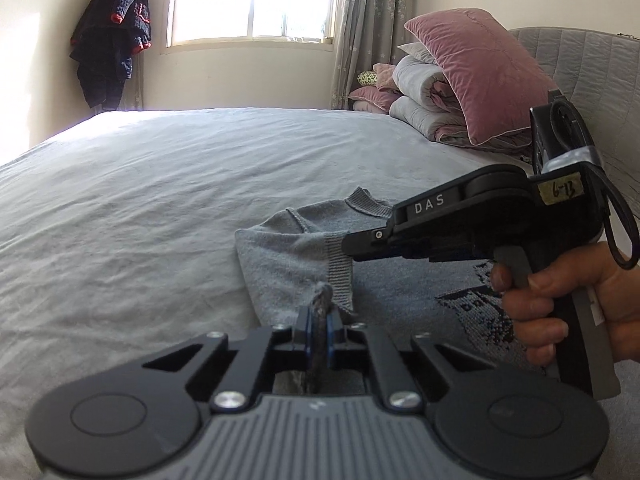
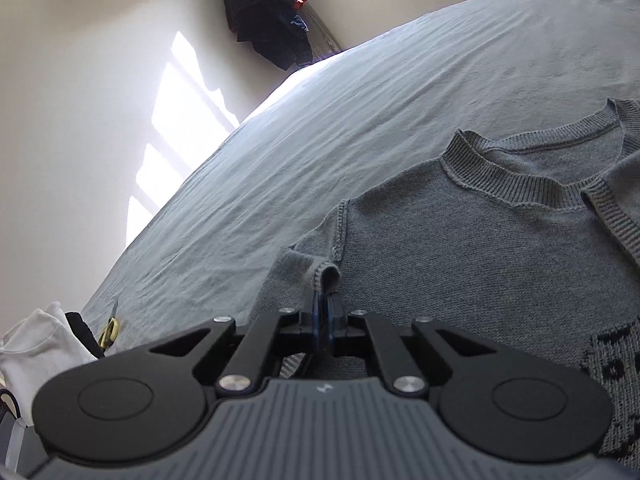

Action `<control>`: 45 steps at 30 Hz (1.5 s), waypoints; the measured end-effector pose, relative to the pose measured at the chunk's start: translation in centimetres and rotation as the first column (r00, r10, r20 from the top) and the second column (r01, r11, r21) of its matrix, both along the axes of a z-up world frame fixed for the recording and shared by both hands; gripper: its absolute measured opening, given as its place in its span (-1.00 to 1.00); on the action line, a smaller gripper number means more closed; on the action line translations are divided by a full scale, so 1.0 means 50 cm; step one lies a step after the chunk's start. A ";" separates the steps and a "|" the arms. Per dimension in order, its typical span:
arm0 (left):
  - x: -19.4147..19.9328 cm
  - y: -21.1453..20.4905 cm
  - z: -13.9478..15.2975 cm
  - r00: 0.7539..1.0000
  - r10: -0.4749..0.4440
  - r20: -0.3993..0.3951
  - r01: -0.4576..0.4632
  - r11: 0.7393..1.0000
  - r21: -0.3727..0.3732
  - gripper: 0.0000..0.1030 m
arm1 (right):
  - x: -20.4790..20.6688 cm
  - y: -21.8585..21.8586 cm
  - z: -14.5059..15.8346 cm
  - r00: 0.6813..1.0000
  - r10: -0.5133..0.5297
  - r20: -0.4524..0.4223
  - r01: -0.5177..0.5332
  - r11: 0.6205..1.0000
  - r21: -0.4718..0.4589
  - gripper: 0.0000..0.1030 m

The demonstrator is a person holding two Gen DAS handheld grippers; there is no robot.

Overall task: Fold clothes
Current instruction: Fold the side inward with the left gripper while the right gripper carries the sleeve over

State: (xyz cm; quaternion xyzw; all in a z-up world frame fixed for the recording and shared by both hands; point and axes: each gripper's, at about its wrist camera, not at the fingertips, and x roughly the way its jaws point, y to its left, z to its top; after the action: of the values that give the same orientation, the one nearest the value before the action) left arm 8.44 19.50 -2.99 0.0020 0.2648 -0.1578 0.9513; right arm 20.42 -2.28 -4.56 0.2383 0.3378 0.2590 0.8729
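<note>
In the left wrist view, a dark jacket [image 1: 112, 36] hangs on the wall at ten o'clock, beside the bright window [image 1: 252, 0], whose panes are washed out. The bed [image 1: 140, 200] fills the middle under a pale grey sheet. At six o'clock the left gripper [image 1: 319, 318] has its fingers clenched on a bunched fold of the grey knitted sweater [image 1: 288, 260], which lies flat on the bed at five o'clock; its lower part is hidden behind the gripper body. At three o'clock the right gripper [image 1: 352, 246], held by the person's hand [image 1: 560, 300], reaches over the sweater; its fingertips are edge-on there. A pink pillow [image 1: 480, 76] leans on folded quilts [image 1: 424, 96] at two o'clock.

In the right wrist view, white cloth [image 2: 36, 336] and yellow-handled scissors [image 2: 109, 330] sit at eight o'clock, partly cut off. The right gripper's fingers [image 2: 317, 320] are pinched shut on a sweater fold near the sleeve seam. The knitted pattern [image 2: 616, 376] at four o'clock runs out of frame.
</note>
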 end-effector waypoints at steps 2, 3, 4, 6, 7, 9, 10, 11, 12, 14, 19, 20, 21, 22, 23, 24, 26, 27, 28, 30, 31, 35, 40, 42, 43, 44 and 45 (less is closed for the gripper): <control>0.003 -0.018 0.004 1.000 -0.009 0.004 0.009 1.000 -0.015 -0.89 | 0.007 -0.023 0.003 0.999 -0.028 -0.017 0.028 0.999 0.036 -0.93; 0.003 -0.031 0.006 1.000 -0.015 0.006 0.015 1.000 -0.009 -0.90 | 0.009 -0.031 0.001 0.999 -0.032 -0.036 0.034 0.998 0.052 -0.93; 0.003 -0.042 0.007 1.000 -0.019 0.008 0.019 1.000 0.006 -0.90 | 0.012 -0.038 -0.001 0.998 -0.035 -0.057 0.039 0.997 0.067 -0.93; 0.002 -0.061 0.009 0.999 -0.029 0.015 0.029 0.999 0.038 -0.90 | 0.011 -0.048 -0.003 0.994 -0.034 -0.103 0.043 0.995 0.090 -0.70; 0.001 -0.065 0.010 0.999 -0.032 0.020 0.031 0.999 0.044 -0.90 | 0.010 -0.052 -0.003 0.993 -0.034 -0.112 0.044 0.995 0.092 -0.69; -0.002 -0.066 0.011 0.999 -0.033 0.022 0.032 0.999 0.043 -0.90 | 0.006 -0.055 -0.002 0.993 -0.042 -0.108 0.050 0.996 0.079 -0.62; -0.005 -0.064 0.010 0.999 -0.031 0.024 0.029 0.999 0.045 -0.90 | 0.005 -0.051 0.000 0.995 -0.046 -0.093 0.052 0.996 0.067 -0.34; -0.008 -0.062 0.010 0.999 -0.029 0.025 0.028 0.998 0.049 -0.90 | 0.003 -0.047 0.003 0.996 -0.049 -0.075 0.053 0.997 0.055 -0.11; -0.011 -0.060 0.009 0.999 -0.028 0.024 0.027 0.998 0.055 -0.90 | 0.004 -0.044 0.005 0.998 -0.039 -0.059 0.042 0.998 0.052 -0.10; -0.015 -0.055 0.007 0.999 -0.028 0.022 0.027 0.998 0.060 -0.90 | 0.006 -0.032 0.005 0.999 -0.013 -0.030 0.014 0.999 0.035 -0.10; -0.023 -0.051 -0.003 0.999 -0.022 0.023 0.020 0.997 0.079 -0.90 | 0.016 0.033 -0.012 0.999 0.043 0.033 -0.039 0.993 -0.109 -0.90; -0.025 -0.052 -0.002 0.999 -0.022 0.028 0.020 0.996 0.083 -0.90 | 0.018 0.034 -0.011 0.998 0.043 0.035 -0.039 0.994 -0.106 -0.90; -0.028 -0.052 0.002 0.999 -0.021 0.033 0.019 0.996 0.082 -0.91 | 0.020 0.033 -0.009 0.999 0.040 0.036 -0.037 0.995 -0.097 -0.91; -0.030 -0.052 0.005 0.999 -0.020 0.039 0.017 0.997 0.080 -0.91 | 0.022 0.032 -0.008 0.999 0.037 0.038 -0.034 0.996 -0.088 -0.91; -0.032 -0.052 0.008 0.999 -0.019 0.043 0.016 0.997 0.078 -0.91 | 0.025 0.026 -0.003 0.999 0.034 0.040 -0.031 0.997 -0.076 -0.92; -0.032 -0.053 0.012 0.999 -0.017 0.045 0.014 0.997 0.076 -0.92 | 0.028 0.019 0.005 0.998 0.031 0.046 -0.027 0.997 -0.074 -0.92; -0.029 -0.061 0.019 0.999 -0.022 0.046 0.018 0.997 0.080 -0.92 | 0.031 0.007 0.024 0.998 0.024 0.059 -0.019 0.997 -0.074 -0.92; -0.027 -0.070 0.022 0.998 -0.030 0.048 0.026 0.996 0.086 -0.92 | 0.033 0.000 0.032 0.998 0.019 0.065 -0.014 0.997 -0.072 -0.92; -0.025 -0.080 0.026 0.998 -0.038 0.051 0.033 0.995 0.094 -0.92 | 0.035 -0.008 0.040 0.997 0.012 0.070 -0.008 0.998 -0.067 -0.92; -0.021 -0.102 0.034 0.997 -0.060 0.055 0.055 0.994 0.099 -0.92 | 0.039 -0.031 0.051 0.997 -0.005 0.077 0.009 0.999 -0.049 -0.92; -0.019 -0.113 0.037 0.996 -0.072 0.057 0.067 0.993 0.100 -0.92 | 0.041 -0.042 0.057 0.997 -0.015 0.080 0.019 0.999 -0.044 -0.92; -0.013 -0.163 0.050 0.990 -0.125 0.070 0.117 0.987 0.111 -0.93 | 0.047 -0.072 0.073 0.994 -0.047 0.096 0.051 0.998 -0.045 -0.92; -0.002 -0.217 0.054 0.981 -0.179 0.075 0.170 0.979 0.108 -0.93 | 0.053 -0.115 0.081 0.990 -0.088 0.105 0.093 0.995 -0.041 -0.92; 0.003 -0.229 0.050 0.979 -0.194 0.066 0.187 0.978 0.095 -0.93 | 0.054 -0.132 0.082 0.989 -0.106 0.106 0.111 0.993 -0.040 -0.92; 0.006 -0.236 0.047 0.978 -0.201 0.060 0.196 0.976 0.090 -0.93 | 0.054 -0.140 0.081 0.988 -0.116 0.103 0.121 0.992 -0.040 -0.92; 0.008 -0.243 0.042 0.976 -0.210 0.053 0.205 0.975 0.089 -0.93 | 0.054 -0.147 0.080 0.987 -0.122 0.102 0.127 0.991 -0.042 -0.92; 0.010 -0.249 0.037 0.975 -0.218 0.046 0.214 0.973 0.092 -0.93 | 0.054 -0.154 0.078 0.987 -0.128 0.101 0.133 0.990 -0.046 -0.92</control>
State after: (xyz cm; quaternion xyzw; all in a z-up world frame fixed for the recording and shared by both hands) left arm 8.94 7.06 -1.12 0.0762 0.2427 -0.2487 0.9346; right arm 23.12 -9.98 -0.64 0.2240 0.2849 0.2039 0.9094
